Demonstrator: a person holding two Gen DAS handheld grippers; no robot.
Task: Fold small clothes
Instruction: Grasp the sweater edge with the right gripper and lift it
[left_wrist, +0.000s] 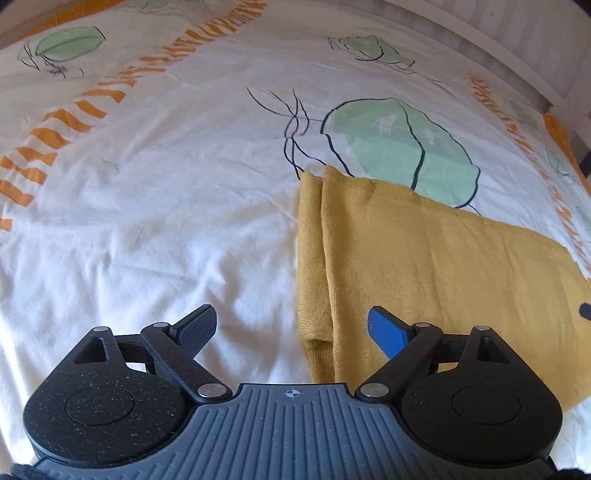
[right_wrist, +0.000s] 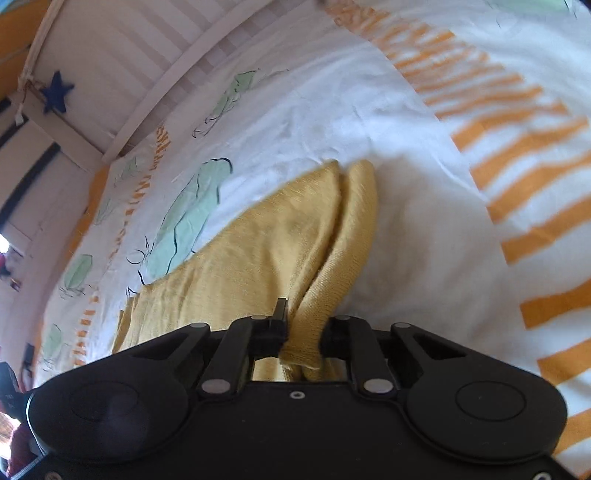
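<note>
Left wrist: my left tongs (left_wrist: 291, 328) spread wide, empty, over the bed (left_wrist: 147, 221). Yellow knit (left_wrist: 424, 258) lies folded flat on the sheet, its fold edge just ahead.

Right wrist: my right tongs (right_wrist: 303, 332) pinch the knit's (right_wrist: 258, 240) near edge, cloth bunched between the pads. Soft, light, limp; best gripped at corners.
</note>
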